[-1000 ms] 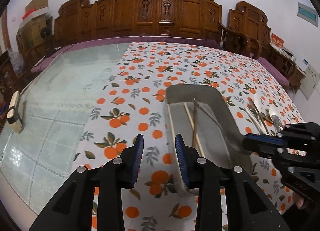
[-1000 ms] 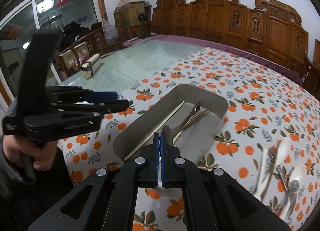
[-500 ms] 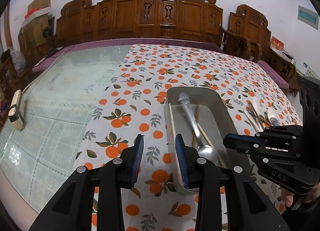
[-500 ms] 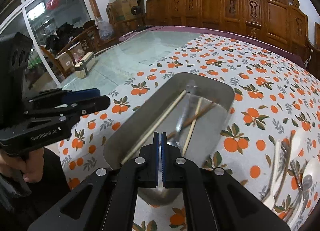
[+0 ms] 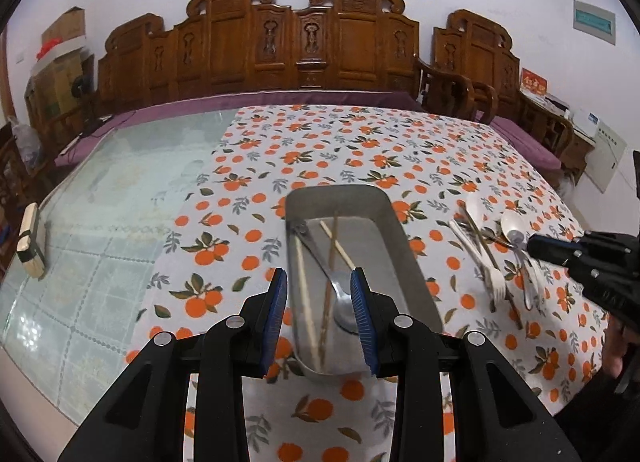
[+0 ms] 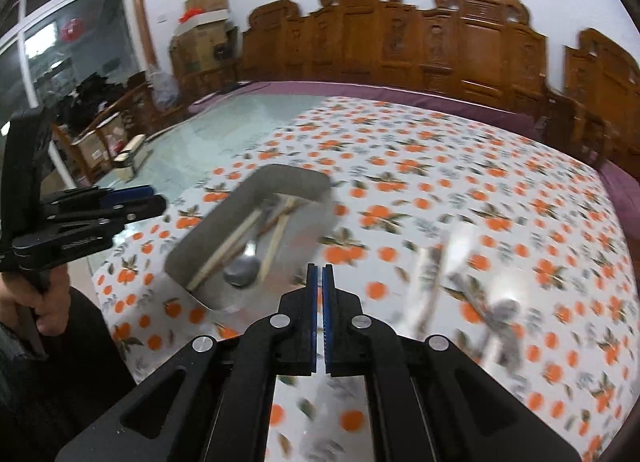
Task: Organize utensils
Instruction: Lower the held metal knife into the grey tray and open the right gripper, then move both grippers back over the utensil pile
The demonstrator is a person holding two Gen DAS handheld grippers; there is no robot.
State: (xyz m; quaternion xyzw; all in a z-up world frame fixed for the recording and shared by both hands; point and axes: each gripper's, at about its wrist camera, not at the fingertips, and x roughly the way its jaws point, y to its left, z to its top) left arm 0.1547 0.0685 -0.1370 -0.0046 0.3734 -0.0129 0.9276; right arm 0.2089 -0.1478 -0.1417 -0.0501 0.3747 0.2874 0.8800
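- Your left gripper (image 5: 319,314), black with blue ribbed pads, is spread wide with nothing between its pads; it hangs over the near end of the long grey metal tray (image 5: 404,246).
- In the left wrist view that tray sits at 12 o'clock from the left gripper, on the white tablecloth printed with oranges and leaves (image 5: 304,153).
- Inside the tray lies 1 stainless steel spoon (image 5: 328,278), bowl toward you, with the pale and brown wooden chopsticks (image 5: 334,250) lying along and across it.
- Your right gripper (image 6: 320,298) has its blue pads drawn almost together, only a thin slit between them, and nothing held there.
- In the left wrist view the right gripper comes in at 3 o'clock, its tip just beside the loose pile of white plastic and metal cutlery (image 5: 492,250) on the cloth, right of the tray.
- The right wrist view is smeared, so that pile, at about 2 o'clock from the pads, is probably spoons and forks, though I cannot sort them.
- A small wooden box with a dark band (image 5: 31,240) rests on the glass tabletop (image 5: 120,197) at 9 o'clock, well apart from the tray.
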